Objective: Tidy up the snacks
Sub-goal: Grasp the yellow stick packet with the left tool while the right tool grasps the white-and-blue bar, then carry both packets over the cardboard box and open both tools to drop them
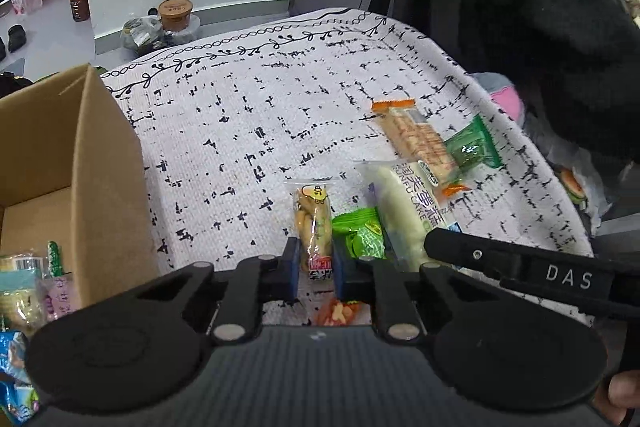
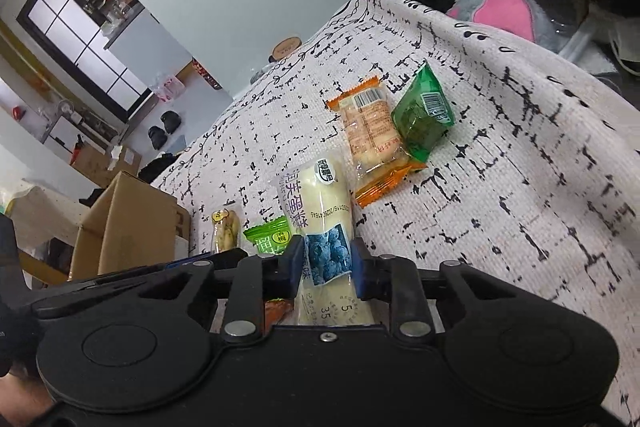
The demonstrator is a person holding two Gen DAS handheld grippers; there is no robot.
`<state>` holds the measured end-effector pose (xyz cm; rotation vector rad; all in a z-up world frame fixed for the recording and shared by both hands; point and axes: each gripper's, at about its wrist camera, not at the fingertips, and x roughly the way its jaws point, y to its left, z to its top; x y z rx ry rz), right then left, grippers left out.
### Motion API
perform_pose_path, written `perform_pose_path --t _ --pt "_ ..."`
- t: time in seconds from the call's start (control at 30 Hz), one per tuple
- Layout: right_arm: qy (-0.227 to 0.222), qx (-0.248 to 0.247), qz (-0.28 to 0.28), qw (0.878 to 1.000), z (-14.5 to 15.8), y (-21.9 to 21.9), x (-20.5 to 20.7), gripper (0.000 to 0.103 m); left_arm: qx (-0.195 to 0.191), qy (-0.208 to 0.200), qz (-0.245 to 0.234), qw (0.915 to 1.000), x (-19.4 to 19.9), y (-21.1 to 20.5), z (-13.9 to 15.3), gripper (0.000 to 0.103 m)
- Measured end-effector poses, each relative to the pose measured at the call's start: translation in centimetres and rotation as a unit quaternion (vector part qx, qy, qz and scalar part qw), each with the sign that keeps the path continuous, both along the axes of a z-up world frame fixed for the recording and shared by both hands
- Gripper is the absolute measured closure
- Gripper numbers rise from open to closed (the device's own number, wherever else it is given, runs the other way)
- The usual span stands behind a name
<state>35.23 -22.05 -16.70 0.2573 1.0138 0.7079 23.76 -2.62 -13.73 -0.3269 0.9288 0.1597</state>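
Crinkly clear film: the small biscuit packet (image 1: 315,227) is wrapped in it, with a yellow cartoon face printed near its top seal; it lies at the lower centre of the left wrist view, on the white black-flecked cloth (image 1: 248,131).
Left gripper: the left gripper (image 1: 315,267) is closed down narrow, its blue pads pressed on the lower end of the biscuit packet.
Right gripper: the right gripper (image 2: 326,263) is drawn in on the long white cake packet (image 2: 320,211) at its blue berry picture, low in the centre of the right wrist view; the pads are seen against both sides of the wrapper.
Biscuit packet, handling: it is judged light and slippery, with brittle pieces inside that could be crushed by a hard squeeze; the sealed lower end is the safer hold.
Cake packet, handling: a soft, airy filling is expected, easily dented; being long, it may droop if held far from the middle, so a hold nearer the centre would be preferred.
Other snacks: a bright green sachet (image 1: 360,235) lies between the two held packets; an orange-ended cracker packet (image 2: 372,135) and a dark green sachet (image 2: 422,115) are seen touching each other further up the cloth.
Destination: a cardboard box (image 1: 72,155) stands at the left edge of the left wrist view, with several packets visible in front of it at the lower left; it is taken to be where the snacks are gathered.
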Motion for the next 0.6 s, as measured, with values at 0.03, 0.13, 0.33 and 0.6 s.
perform_pose_path --t 0.03,0.13,0.33,0.6 --pt "-0.002 0.002 -0.002 1.000 0.2 -0.3 -0.2 0.080 0.000 -0.003 -0.001 1.0000 -0.1 0.0 0.2 0.088" --pt "-0.004 0.007 -0.010 1.000 0.8 -0.8 -0.6 0.080 -0.002 -0.012 -0.004 0.9999 -0.6 0.1 0.9 0.088" --pt "-0.006 0.019 -0.028 0.999 2.0 -1.3 -1.3 0.081 -0.006 -0.032 -0.008 0.9994 -1.9 0.2 2.5 0.088" --pt "-0.023 0.041 -0.038 0.998 4.2 -0.9 -2.4 0.082 0.000 -0.064 -0.010 0.9979 -3.8 0.9 5.5 0.088"
